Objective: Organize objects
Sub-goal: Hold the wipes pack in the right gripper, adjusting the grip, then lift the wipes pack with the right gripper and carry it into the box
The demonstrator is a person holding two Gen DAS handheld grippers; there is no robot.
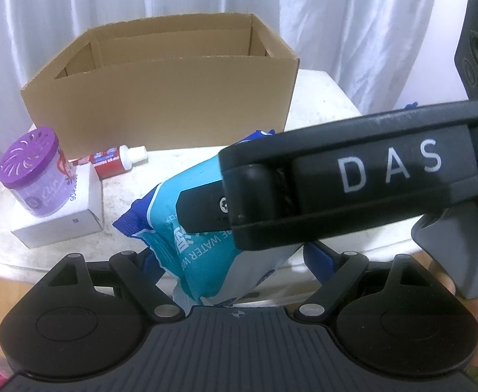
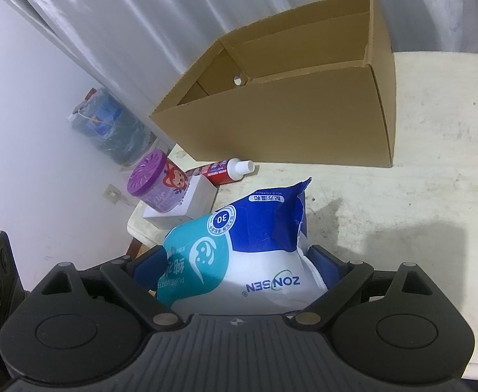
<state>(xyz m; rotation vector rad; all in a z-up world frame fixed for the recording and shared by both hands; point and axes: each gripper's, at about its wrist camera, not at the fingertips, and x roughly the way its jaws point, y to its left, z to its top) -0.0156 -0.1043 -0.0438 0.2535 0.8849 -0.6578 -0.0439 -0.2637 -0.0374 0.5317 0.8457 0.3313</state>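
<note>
One pack of wet wipes (image 2: 239,254) sits between the blue pads of the right hand-held gripper (image 2: 239,261), which grips it by its sides. The same pack also reaches between the fingers of the left hand-held gripper (image 1: 239,261); whether those fingers press on it I cannot tell, since the right tool's black body, lettered "DAS", covers much of that view. On the pack one can read "ZONSEN", "30", "PURE WATER" and some Chinese characters.

Ahead of both hand-held grippers stands one open cardboard box (image 2: 288,121) on the pale worktop (image 2: 435,163), with nothing seen inside. Ahead and to the left of them is one air freshener jar (image 2: 155,181) with a purple slotted lid and a cartoon fox on its label, resting on top of one white carton (image 2: 195,202). Just beyond the carton, beside the box's front wall, one red tube (image 2: 224,168) with a white cap lies on its side. Farther left, off the worktop by the wall, stands one large water bottle (image 2: 115,127).
</note>
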